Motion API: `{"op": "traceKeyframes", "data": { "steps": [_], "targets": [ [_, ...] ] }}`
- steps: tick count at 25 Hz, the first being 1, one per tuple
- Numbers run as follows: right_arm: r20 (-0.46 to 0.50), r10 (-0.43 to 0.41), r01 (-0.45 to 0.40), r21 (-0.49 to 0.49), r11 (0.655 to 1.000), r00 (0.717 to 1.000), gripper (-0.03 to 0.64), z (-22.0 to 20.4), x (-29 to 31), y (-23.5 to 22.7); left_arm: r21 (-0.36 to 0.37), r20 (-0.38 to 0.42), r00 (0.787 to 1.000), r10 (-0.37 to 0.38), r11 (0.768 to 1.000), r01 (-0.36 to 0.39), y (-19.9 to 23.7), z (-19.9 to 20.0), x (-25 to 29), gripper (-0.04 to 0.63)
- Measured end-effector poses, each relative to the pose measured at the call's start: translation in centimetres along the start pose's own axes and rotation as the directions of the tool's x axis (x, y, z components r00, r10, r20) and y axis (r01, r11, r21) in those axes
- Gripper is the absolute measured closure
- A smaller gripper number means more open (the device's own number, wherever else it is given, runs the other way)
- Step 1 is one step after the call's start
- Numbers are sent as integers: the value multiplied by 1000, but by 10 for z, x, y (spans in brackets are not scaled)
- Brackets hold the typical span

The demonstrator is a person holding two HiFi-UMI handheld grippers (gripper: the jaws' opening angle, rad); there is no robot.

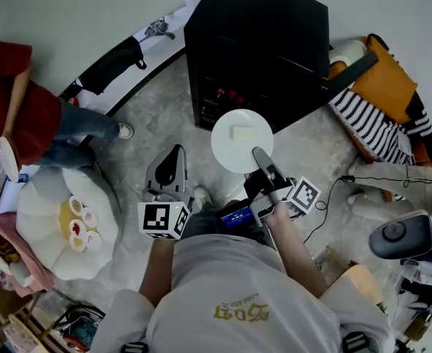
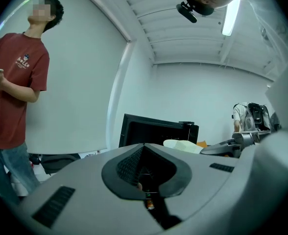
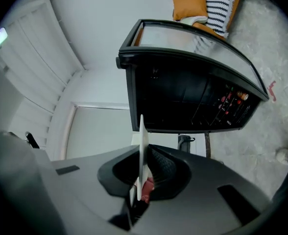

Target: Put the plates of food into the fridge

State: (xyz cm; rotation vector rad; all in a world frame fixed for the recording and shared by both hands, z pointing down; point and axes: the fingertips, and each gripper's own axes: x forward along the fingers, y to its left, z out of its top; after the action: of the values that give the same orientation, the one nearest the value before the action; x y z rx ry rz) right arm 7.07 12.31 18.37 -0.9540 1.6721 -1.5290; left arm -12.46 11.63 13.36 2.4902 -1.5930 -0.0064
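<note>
A white plate (image 1: 242, 140) is gripped at its near rim by the right gripper (image 1: 258, 154), and in the right gripper view the plate is seen edge-on, pinched between the two pads with the jaws closed on it. A pale piece of food (image 1: 242, 132) is carried on the plate. The plate is held out over the speckled floor (image 1: 164, 116), just in front of the black fridge (image 1: 264, 46) and not inside it; small red items (image 1: 227, 93) are seen on a shelf within (whether a door stands open cannot be told). The left gripper (image 1: 175, 155) is held beside the person's body, well apart from the plate, and in the left gripper view it is pointed upward, with its jaws brought together and nothing between them. To the left, a white flower-shaped cushion (image 1: 43, 204) is seen, on which several small dishes of food (image 1: 81, 223) are set. Beside it another person in a red shirt (image 1: 14, 101) is standing, and a small white plate (image 1: 9, 157) is held in that person's hand. To the right of the fridge, an orange cushion (image 1: 385, 83) and a striped cloth (image 1: 366, 123) are lying on the floor.
</note>
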Motion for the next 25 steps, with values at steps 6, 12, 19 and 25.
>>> {"op": "traceKeyframes", "data": {
  "steps": [6, 12, 19, 25],
  "targets": [
    [-48, 15, -17, -40, 999, 999, 591, 11, 28, 5, 9, -7, 1000, 18, 1000, -18, 5, 0, 21, 595],
    [-94, 6, -12, -68, 998, 996, 591, 16, 49, -10, 30, -35, 999, 36, 999, -35, 16, -7, 43, 595],
    [-116, -22, 13, -73, 997, 993, 591, 28, 54, -34, 42, -62, 998, 32, 999, -29, 8, -28, 63, 595],
    [-127, -39, 28, -91, 995, 991, 591, 37, 55, -49, 35, -74, 997, 19, 999, -16, -4, -44, 69, 595]
  ]
}}
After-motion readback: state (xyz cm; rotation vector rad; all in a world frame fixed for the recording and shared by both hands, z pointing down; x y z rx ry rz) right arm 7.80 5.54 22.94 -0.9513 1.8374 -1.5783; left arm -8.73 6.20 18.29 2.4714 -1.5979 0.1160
